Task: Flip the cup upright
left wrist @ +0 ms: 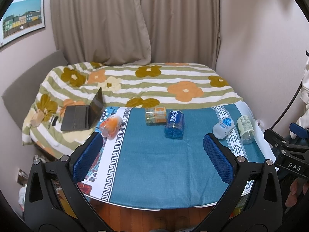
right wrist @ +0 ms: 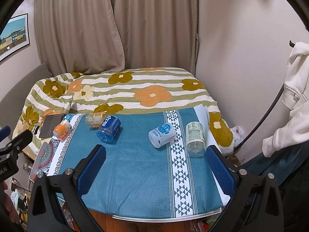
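Observation:
Several plastic cups lie on their sides on the blue tablecloth (left wrist: 154,164): an orange cup (left wrist: 110,126) at the left, a clear orange-labelled cup (left wrist: 155,115), a blue cup (left wrist: 174,124), a white cup with a blue label (left wrist: 223,127) and a clear pale-labelled cup (left wrist: 245,129) at the right. The right wrist view shows the same cups: orange (right wrist: 62,129), clear orange-labelled (right wrist: 95,119), blue (right wrist: 108,128), white (right wrist: 162,135), clear pale-labelled (right wrist: 195,139). My left gripper (left wrist: 152,141) is open and empty, short of the cups. My right gripper (right wrist: 156,154) is open and empty, near the white cup.
A bed with a flowered blanket (left wrist: 146,83) lies behind the table. An open laptop (left wrist: 83,116) sits on it at the left. Curtains (left wrist: 135,19) hang behind. A white garment (right wrist: 295,89) hangs at the right. The table's front edge (left wrist: 154,208) is near me.

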`<action>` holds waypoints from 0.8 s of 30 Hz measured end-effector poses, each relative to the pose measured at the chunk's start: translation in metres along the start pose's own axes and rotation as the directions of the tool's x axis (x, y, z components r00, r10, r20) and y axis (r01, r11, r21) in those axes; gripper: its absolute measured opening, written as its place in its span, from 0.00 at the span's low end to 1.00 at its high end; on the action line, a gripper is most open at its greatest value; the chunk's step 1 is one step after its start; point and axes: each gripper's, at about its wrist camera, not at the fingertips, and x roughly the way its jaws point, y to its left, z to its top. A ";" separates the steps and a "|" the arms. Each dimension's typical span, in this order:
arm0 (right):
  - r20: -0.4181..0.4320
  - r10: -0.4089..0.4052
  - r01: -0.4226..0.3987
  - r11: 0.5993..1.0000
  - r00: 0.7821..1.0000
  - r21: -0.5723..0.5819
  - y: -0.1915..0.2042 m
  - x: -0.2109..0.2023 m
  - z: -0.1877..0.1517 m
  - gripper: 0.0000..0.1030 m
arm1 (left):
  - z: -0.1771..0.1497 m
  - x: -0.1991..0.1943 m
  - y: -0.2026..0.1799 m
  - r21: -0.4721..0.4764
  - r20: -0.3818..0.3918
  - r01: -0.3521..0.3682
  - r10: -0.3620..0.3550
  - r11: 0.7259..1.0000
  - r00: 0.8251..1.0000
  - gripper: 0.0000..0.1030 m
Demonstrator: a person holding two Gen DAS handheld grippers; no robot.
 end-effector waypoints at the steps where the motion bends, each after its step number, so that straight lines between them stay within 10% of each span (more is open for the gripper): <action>1: 0.001 0.001 -0.001 1.000 1.000 0.001 0.000 0.000 0.000 1.00 | 0.000 0.000 0.000 0.001 0.000 -0.001 0.001 1.000 1.000 1.00; 24: -0.015 0.044 -0.044 0.999 0.999 -0.001 -0.003 0.001 0.007 1.00 | 0.010 -0.010 -0.013 0.009 -0.001 -0.008 0.008 1.000 1.000 1.00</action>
